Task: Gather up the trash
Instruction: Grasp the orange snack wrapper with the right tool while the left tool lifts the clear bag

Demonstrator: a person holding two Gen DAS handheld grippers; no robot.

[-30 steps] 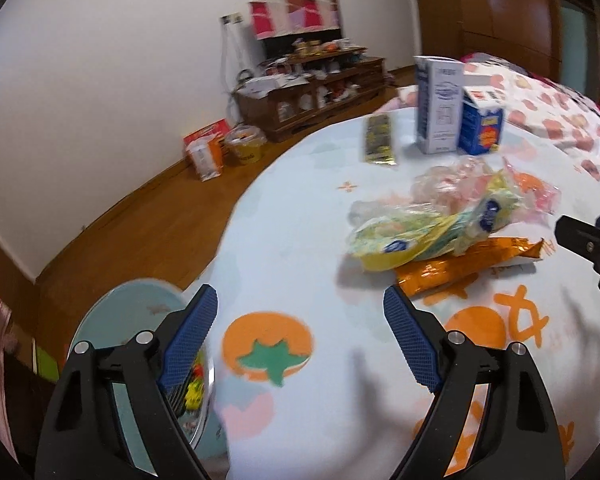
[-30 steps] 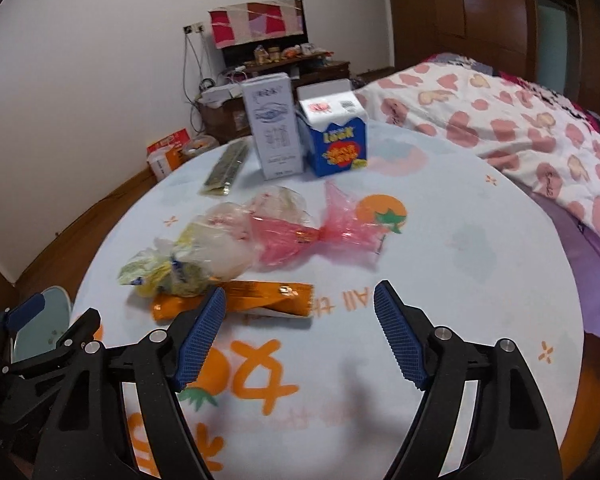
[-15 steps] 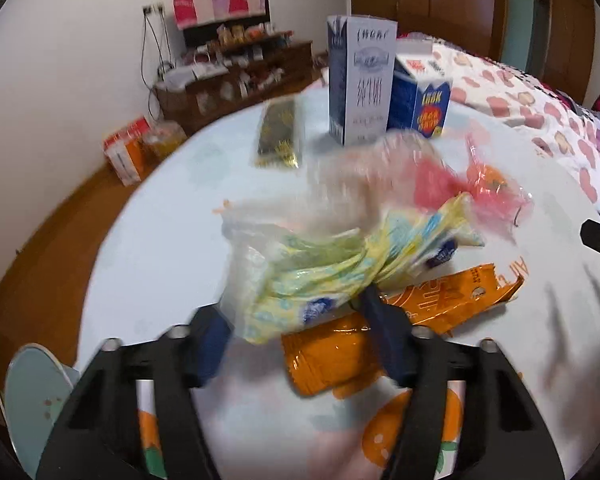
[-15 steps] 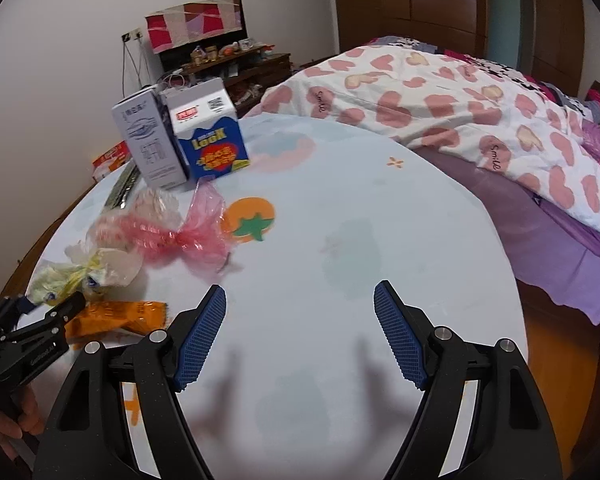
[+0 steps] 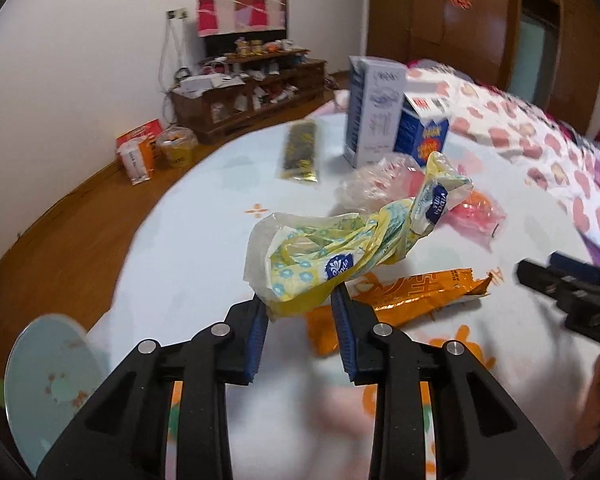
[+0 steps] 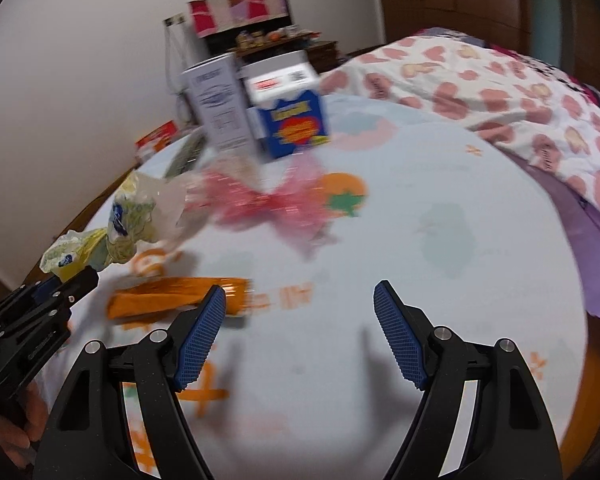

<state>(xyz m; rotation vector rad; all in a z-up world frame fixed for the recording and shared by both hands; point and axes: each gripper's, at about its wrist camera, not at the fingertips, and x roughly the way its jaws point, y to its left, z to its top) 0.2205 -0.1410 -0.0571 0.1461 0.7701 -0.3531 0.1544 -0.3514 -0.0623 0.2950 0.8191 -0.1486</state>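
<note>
My left gripper (image 5: pixel 300 300) is shut on a crumpled yellow-green tissue wrapper (image 5: pixel 340 248) and holds it lifted above the round table (image 5: pixel 204 248). The wrapper also shows in the right wrist view (image 6: pixel 120 224), with the left gripper (image 6: pixel 66 284) at the far left. An orange snack wrapper (image 5: pixel 412 288) lies flat just beyond the left fingers. It shows in the right wrist view (image 6: pixel 168 300) too. A pink plastic bag (image 6: pixel 276 204) and a clear bag (image 5: pixel 376 176) lie further back. My right gripper (image 6: pixel 298 320) is open and empty over the table.
Two cartons, a tall grey-blue one (image 5: pixel 374 116) and a shorter blue one (image 5: pixel 422 132), stand at the back. A dark flat packet (image 5: pixel 300 152) lies left of them. A pale blue stool (image 5: pixel 48 376) stands below left. A bed with heart-print cover (image 6: pixel 500 84) is at the right.
My left gripper moved in, closed on the yellow-green wrapper and lifted it off the table. My right gripper swung right, then back toward the trash, staying open.
</note>
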